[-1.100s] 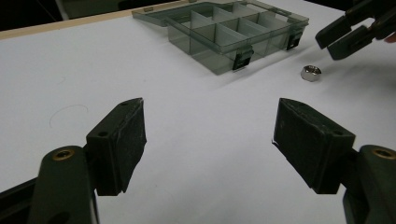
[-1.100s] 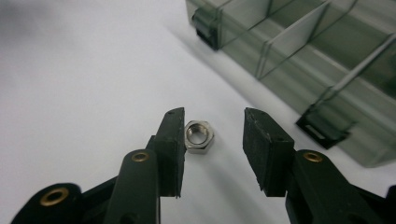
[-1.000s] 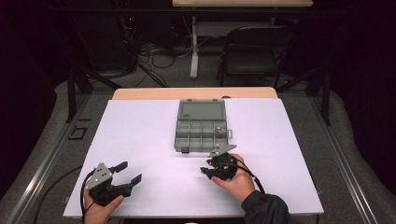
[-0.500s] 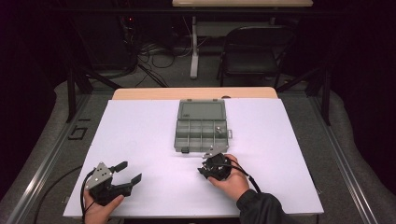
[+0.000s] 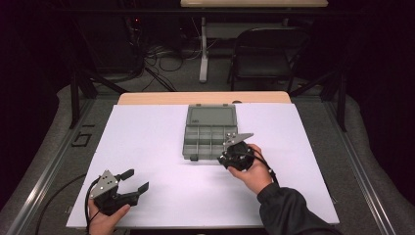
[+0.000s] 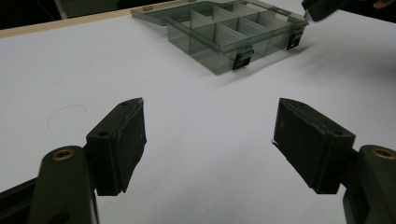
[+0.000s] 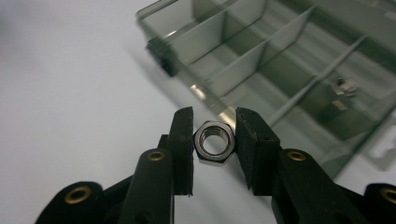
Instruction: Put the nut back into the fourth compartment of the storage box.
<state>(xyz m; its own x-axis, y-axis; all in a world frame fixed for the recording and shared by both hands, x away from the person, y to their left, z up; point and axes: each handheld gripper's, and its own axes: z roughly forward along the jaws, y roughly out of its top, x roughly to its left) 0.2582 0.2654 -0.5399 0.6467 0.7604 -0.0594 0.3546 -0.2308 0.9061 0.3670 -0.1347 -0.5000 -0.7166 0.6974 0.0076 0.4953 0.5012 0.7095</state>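
Observation:
A steel hex nut (image 7: 214,142) is pinched between the two black pads of my right gripper (image 7: 214,126), whose jaws have just been closing on it. That right gripper (image 5: 231,157) hangs a little above the white table at the near right corner of a smoky clear organizer box (image 5: 210,132), lid open. The box's divided compartments (image 7: 280,60) lie just beyond the nut, and one holds another small nut (image 7: 345,86). My left gripper (image 5: 136,180) rests open at the table's near left with nothing between its jaws (image 6: 208,135). The box (image 6: 224,32) lies far ahead of it.
A white sheet (image 5: 161,147) covers the table, with a wooden edge (image 5: 205,98) at the far side. Beyond the table stand a dark folding chair (image 5: 266,54) and cables on the floor.
My right gripper has lifted off the table and moved away from the person toward the box's near right corner, with its jaws closed on the nut. The left gripper has kept still.

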